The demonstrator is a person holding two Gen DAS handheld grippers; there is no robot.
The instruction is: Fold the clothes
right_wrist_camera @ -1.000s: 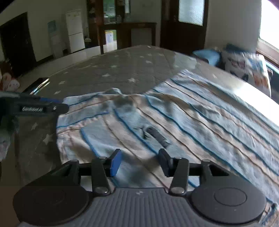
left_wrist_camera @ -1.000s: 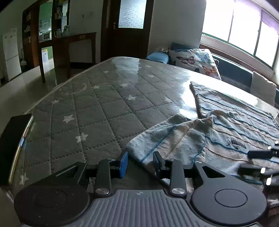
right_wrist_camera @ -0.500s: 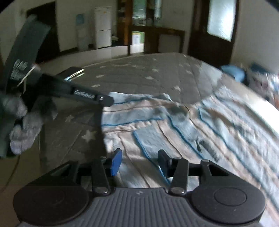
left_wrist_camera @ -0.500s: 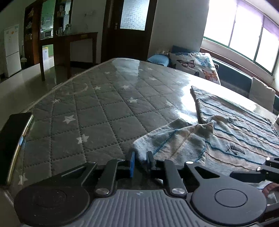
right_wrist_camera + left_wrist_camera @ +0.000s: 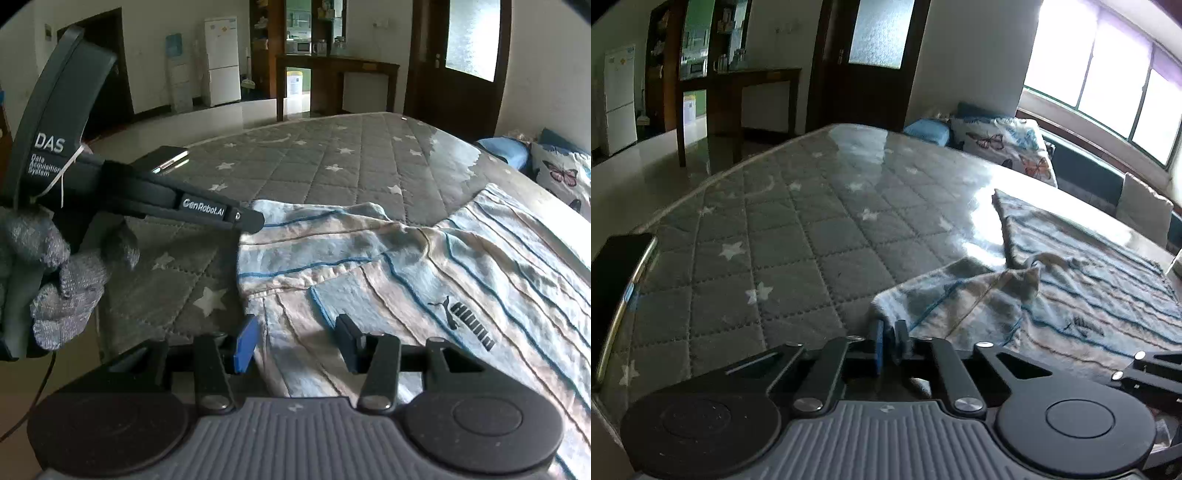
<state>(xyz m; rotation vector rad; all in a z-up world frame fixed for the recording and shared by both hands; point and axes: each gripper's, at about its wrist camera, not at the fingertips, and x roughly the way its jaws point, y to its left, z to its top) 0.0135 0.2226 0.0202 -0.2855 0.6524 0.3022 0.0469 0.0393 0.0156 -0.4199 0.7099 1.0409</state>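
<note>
Left claw (image 5: 889, 341): jaws nearly together, pinching the near corner of the striped shirt (image 5: 424, 280); grip looks thin, on an edge only. Right claw (image 5: 297, 341): jaws wide apart, straddling the shirt's near hem at 6 o'clock in its own view, nothing clamped. Striped shirt: pale fabric with blue and tan lines and a dark printed logo, lying mostly spread on the quilted star-patterned mattress (image 5: 798, 236), toward 3 o'clock in the left view; one sleeve or flap rumpled over near the left claw. Handling, as judged: light, limp, no stiffness; will sag and drag between two hold points, unlikely to slip on the quilted cover, not fragile. Best hold: hem corners or shoulder seams, taking doubled edge deep in the jaws, both claws kept level. Also present: dark phone (image 5: 617, 295) at 9 o'clock on the mattress edge; gloved hand (image 5: 55, 280) carrying the left claw.
</note>
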